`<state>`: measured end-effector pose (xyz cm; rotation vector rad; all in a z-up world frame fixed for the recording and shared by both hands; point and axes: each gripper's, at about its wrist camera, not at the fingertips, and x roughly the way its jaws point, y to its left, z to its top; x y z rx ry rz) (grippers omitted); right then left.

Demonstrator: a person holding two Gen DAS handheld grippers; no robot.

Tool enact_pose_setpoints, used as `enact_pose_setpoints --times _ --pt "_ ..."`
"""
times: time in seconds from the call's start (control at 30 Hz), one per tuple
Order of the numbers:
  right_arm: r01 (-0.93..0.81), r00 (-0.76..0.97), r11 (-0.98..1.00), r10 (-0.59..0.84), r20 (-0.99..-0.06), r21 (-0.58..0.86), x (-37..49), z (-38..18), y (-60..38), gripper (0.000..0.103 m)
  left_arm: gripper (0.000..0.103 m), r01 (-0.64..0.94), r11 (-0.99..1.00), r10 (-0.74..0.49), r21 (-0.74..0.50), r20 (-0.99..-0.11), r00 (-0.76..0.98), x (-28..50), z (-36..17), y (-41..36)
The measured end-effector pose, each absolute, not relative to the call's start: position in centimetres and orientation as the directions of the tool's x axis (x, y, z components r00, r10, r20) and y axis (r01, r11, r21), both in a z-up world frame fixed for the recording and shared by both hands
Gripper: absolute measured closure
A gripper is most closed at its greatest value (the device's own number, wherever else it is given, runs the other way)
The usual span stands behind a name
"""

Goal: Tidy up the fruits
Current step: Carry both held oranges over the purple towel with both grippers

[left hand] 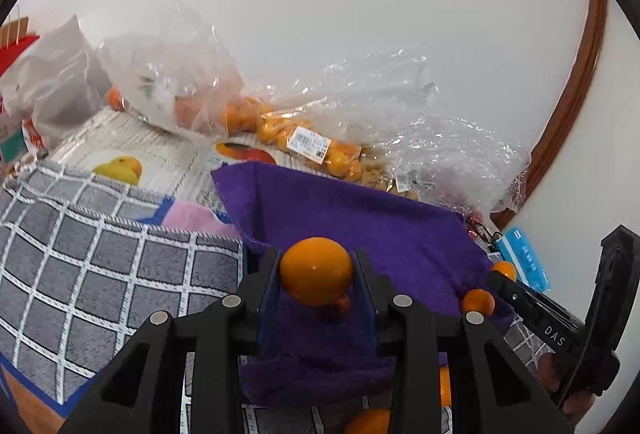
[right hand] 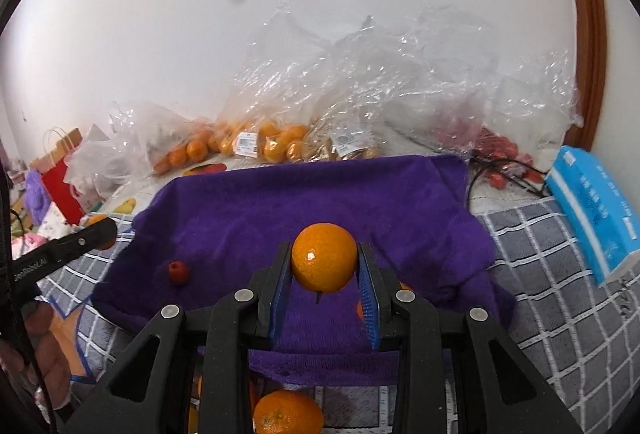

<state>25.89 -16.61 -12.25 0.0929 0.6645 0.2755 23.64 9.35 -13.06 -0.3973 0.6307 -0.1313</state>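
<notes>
Each gripper clamps one orange above the purple towel

The left gripper [left hand: 317,274] has its blue pads pressed on a smooth, glossy orange [left hand: 316,270], round and bright with a small highlight; the right gripper [right hand: 324,266] grips a second orange [right hand: 324,262], shiny and faintly dimpled. Both fruits hang over a purple towel [right hand: 304,202] spread on a grey checked cloth [left hand: 100,266]. A small red fruit [right hand: 178,272] lies on the towel, to the left in the right wrist view. Beyond it, clear plastic bags of oranges [right hand: 272,142] lean by the white wall, with a blue tissue pack [right hand: 596,210] to the right
</notes>
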Motion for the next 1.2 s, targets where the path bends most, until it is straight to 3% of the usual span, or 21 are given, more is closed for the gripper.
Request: enact_pose_setpoints --times 0.5,0.83,1.2 --pt "-0.249 0.708 0.951 0.306 -0.637 0.182 26.3 -14.2 -15.4 0.071 0.070 -0.003 0.920 -0.230 -0.392 -0.547 0.805 23.8 -13.3 9.2" --pt "-0.270 0.670 0.945 0.320 -0.670 0.183 26.6 -15.1 -14.1 0.071 0.070 -0.021 0.886 -0.288 -0.463 -0.585 0.759 24.6 -14.5 9.9" --pt "-0.279 0.649 0.952 0.281 -0.707 0.123 26.7 -15.8 -13.0 0.071 0.070 -0.020 0.890 -0.294 -0.455 -0.607 0.738 24.9 -15.1 9.5"
